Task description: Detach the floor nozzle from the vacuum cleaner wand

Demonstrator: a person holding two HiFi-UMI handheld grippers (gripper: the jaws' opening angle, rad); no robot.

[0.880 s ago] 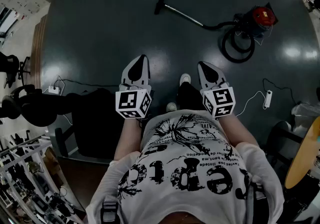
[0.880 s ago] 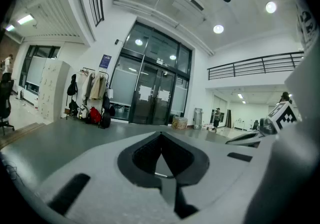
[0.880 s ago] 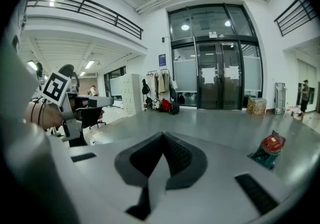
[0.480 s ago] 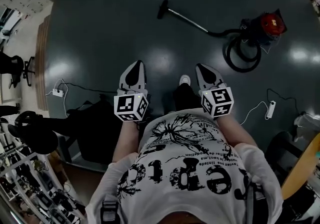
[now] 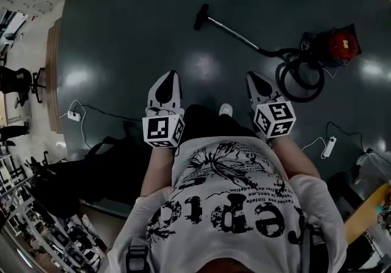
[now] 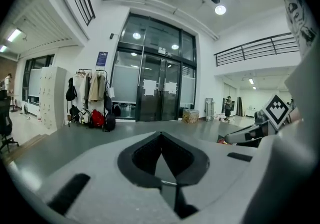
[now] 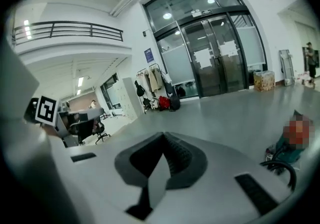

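Standing on a dark, glossy floor (image 5: 122,33) in a large hall, looking steeply down past a white printed T-shirt (image 5: 232,204). Holding the left tongs (image 5: 172,76) out ahead of the body, shut tight, gripping nothing, tilted a little downward. Holding the right tongs (image 5: 252,76) alongside, likewise shut tight and empty, aimed slightly lower. Keeping the two side by side but apart, with one white shoe (image 5: 226,109) showing between them. Well ahead on the floor, far from both tongs: the black floor nozzle (image 5: 200,16), lying at the far left end of the vacuum cleaner wand (image 5: 235,32) and joined to it. Running down and right from the nozzle along the slim wand to a black hose (image 5: 297,79), looped in a coil just beside the red canister vacuum (image 5: 339,43). Lying on the floor to the right, a white power strip (image 5: 328,146) with its cord, and to the left a second power strip (image 5: 73,116). Facing, in both tongs' views, tall glass doors (image 6: 160,87) and a coat rack (image 6: 90,90) hung with jackets
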